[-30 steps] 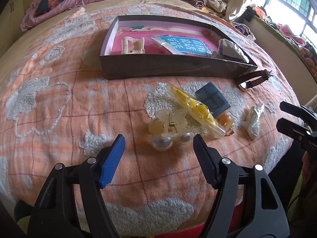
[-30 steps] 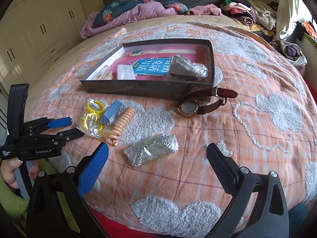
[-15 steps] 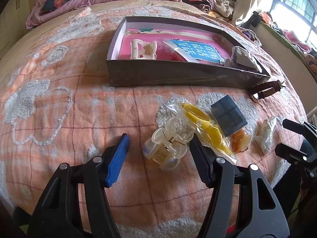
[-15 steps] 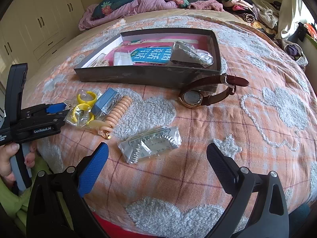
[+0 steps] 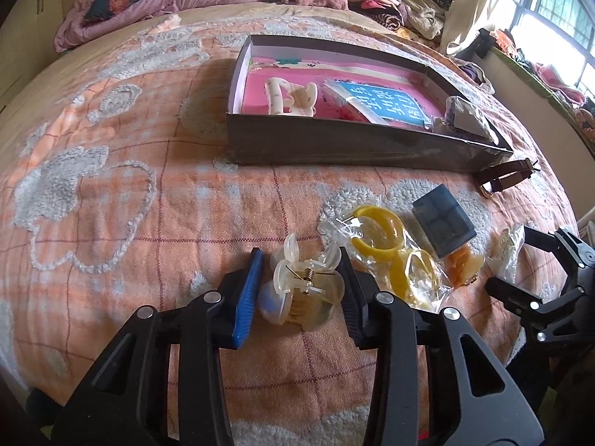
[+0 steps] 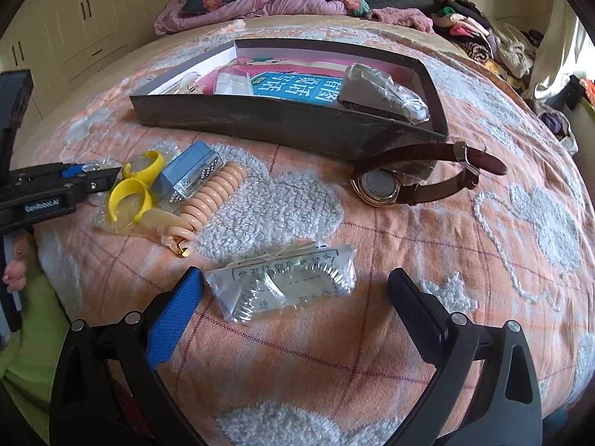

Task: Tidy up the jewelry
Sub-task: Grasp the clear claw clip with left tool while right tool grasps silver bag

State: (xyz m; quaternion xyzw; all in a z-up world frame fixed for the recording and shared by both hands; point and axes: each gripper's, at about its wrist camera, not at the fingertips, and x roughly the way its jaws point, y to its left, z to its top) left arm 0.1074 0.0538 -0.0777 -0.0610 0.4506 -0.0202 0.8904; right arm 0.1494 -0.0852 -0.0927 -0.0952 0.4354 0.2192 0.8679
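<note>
A clear plastic hair claw clip (image 5: 301,293) lies on the orange bedspread between the pads of my left gripper (image 5: 299,271). Its jaws are closing, and both pads meet the clip's sides. In the right wrist view, my right gripper (image 6: 297,297) stands open just over a clear bag of silver combs (image 6: 282,282), not touching it. The dark open box (image 5: 353,145) with a pink lining sits further back and holds a cream hair clip (image 5: 290,96), a blue packet (image 5: 386,100) and a bagged item.
To the right of the claw clip lie a bag of yellow rings (image 5: 383,238), a small blue case (image 5: 442,223), a peach coil hair tie (image 6: 212,197) and a brown-strapped watch (image 6: 383,186). Clothes and bedding pile up at the bed's far end. The bed edge is close below both grippers.
My left gripper's jaws have narrowed from wide open onto the claw clip, which now sits closer. The right gripper has sunk toward the bag of combs, still open.
</note>
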